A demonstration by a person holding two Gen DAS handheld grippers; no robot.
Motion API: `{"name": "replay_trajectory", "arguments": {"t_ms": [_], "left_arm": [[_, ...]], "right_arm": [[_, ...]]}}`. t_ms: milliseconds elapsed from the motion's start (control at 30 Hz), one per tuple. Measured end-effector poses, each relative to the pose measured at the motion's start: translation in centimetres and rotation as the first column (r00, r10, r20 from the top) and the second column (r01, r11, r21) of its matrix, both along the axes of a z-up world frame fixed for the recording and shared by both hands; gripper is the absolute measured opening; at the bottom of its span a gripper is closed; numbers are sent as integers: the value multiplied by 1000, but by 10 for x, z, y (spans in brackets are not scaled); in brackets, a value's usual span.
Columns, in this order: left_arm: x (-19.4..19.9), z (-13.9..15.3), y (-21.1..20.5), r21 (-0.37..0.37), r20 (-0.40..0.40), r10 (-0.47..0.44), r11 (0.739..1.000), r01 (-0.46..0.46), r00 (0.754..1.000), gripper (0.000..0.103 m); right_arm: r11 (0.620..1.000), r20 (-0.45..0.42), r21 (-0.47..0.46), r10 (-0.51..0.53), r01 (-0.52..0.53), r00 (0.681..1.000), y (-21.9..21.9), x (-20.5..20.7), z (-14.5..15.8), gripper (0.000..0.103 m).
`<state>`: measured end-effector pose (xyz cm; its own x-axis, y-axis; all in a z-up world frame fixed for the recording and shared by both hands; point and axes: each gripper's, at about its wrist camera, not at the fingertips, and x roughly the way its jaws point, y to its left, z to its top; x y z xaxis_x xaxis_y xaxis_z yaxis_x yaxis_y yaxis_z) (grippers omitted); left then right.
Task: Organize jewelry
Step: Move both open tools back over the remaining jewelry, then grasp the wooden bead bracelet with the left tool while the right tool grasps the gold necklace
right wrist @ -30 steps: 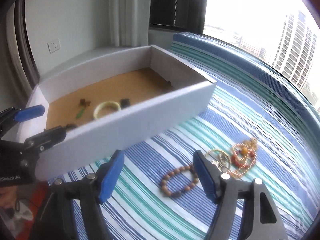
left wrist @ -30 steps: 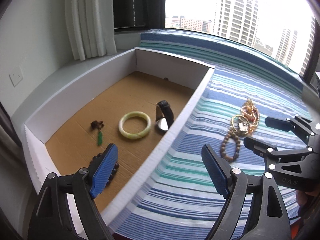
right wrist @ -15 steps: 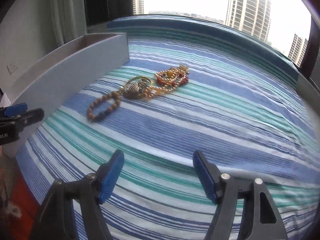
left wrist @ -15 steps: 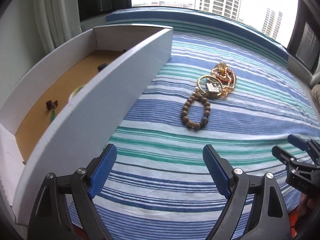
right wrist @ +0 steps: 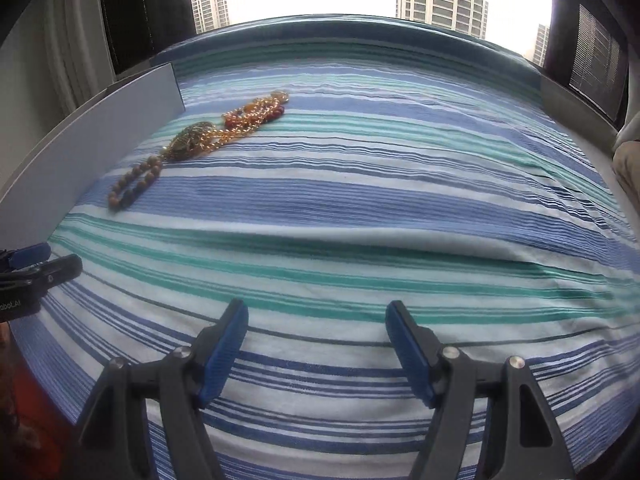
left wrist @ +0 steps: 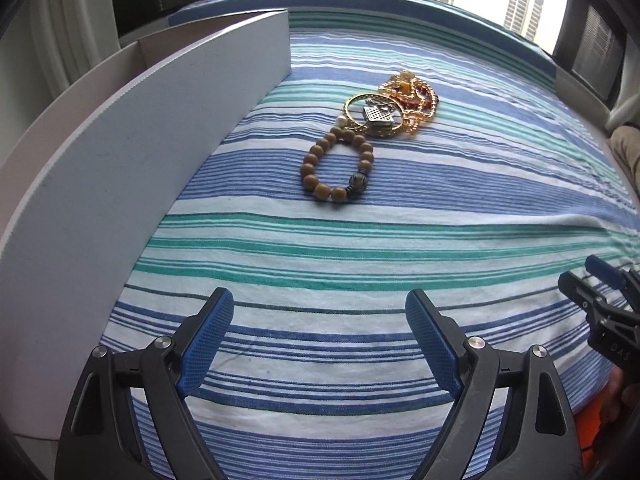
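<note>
A brown wooden bead bracelet (left wrist: 337, 165) lies on the striped cloth ahead of my left gripper (left wrist: 320, 338), which is open and empty. Behind the bracelet lie a gold bangle with a silver square charm (left wrist: 374, 117) and a tangle of gold and red bead chains (left wrist: 412, 94). The white box (left wrist: 132, 152) stands to the left; its inside is hidden by its wall. In the right wrist view the bead bracelet (right wrist: 134, 186), the bangle (right wrist: 191, 141) and the chains (right wrist: 256, 114) lie far left. My right gripper (right wrist: 317, 336) is open and empty.
The blue, teal and white striped cloth (right wrist: 380, 200) covers the surface, with a raised fold (right wrist: 400, 244) across it. The box wall (right wrist: 92, 136) runs along the left. Each gripper shows at the edge of the other's view, the right one (left wrist: 600, 300) and the left one (right wrist: 32, 268).
Both grippers have swung right, away from the box. The box's inside with its watch, jade bangle and pendant has dropped out of view. The jewelry on the cloth is now centred ahead of the left gripper.
</note>
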<state>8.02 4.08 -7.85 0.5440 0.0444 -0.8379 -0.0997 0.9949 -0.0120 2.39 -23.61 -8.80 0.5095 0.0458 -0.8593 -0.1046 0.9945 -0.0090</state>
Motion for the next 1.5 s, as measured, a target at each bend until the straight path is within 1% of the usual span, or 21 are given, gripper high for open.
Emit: {"name": "replay_trajectory", "arguments": {"t_ms": [200, 533, 700, 833, 900, 933, 967, 1033, 1100, 1133, 1167, 1200, 1233, 1267, 1300, 1367, 1400, 1433, 1500], "left_arm": [[3, -3, 5, -19, -13, 15, 1000, -15, 1000, 89], [14, -2, 6, -35, -1, 3, 999, -3, 1000, 89], [39, 10, 8, -43, 36, -59, 997, 60, 998, 89], [68, 12, 9, -18, 83, -91, 996, 93, 992, 89], [78, 9, 6, 19, 91, -88, 996, 86, 992, 84], [80, 9, 3, 29, 103, -92, 996, 90, 990, 72], [80, 8, 0, 27, 114, -110, 994, 108, 987, 64], [80, 5, -9, 19, 117, -170, 985, 169, 978, 63], [82, -2, -20, 64, 103, -216, 976, 210, 971, 63], [85, -7, -23, 85, 88, -223, 973, 216, 971, 63], [88, -11, -23, 83, 70, -223, 973, 217, 972, 62], [92, -16, -21, 61, 51, -221, 974, 217, 974, 60], [93, -18, -18, 25, 41, -216, 976, 215, 975, 56], [94, -18, -14, -6, 40, -209, 978, 209, 977, 53], [94, -17, -13, -8, 32, -212, 977, 212, 977, 49], [92, -16, -11, -9, 18, -231, 973, 231, 973, 26], [91, -15, -8, -24, 12, -231, 973, 232, 973, 19], [89, -15, -3, -56, 3, -225, 973, 225, 974, 12], [83, -13, 15, -171, -9, -184, 969, 180, 983, 12]], "right_arm": [[1000, -4, 12, 14, -14, 1000, 4, -2, -3, 73], [998, -12, 47, 35, -35, 999, 6, -5, -2, 73], [998, -13, 58, 40, -40, 999, 8, -5, 0, 73], [997, -13, 59, 51, -51, 999, 13, -8, 1, 73], [997, -15, 60, 57, -56, 998, 14, -10, 2, 73], [996, -16, 60, 59, -58, 998, 14, -11, 2, 73], [996, -17, 60, 61, -60, 998, 15, -12, 2, 73], [996, -19, 59, 61, -59, 998, 15, -14, 2, 73], [997, -27, 62, 57, -55, 998, 14, -17, 1, 73], [997, -34, 64, 54, -52, 998, 13, -17, -1, 73], [997, -35, 66, 53, -51, 998, 12, -17, -2, 73], [997, -30, 63, 54, -52, 998, 13, -18, -1, 73], [997, -33, 62, 54, -52, 998, 13, -18, -1, 73], [996, -35, 67, 55, -52, 998, 13, -17, 0, 73], [996, -36, 75, 54, -51, 998, 12, -17, 1, 73], [995, -31, 80, 54, -51, 998, 11, -17, 4, 73], [995, -29, 80, 55, -53, 998, 11, -17, 6, 73], [995, -28, 82, 57, -54, 998, 10, -16, 8, 73], [994, -28, 91, 62, -59, 998, 10, -12, 11, 73]]}}
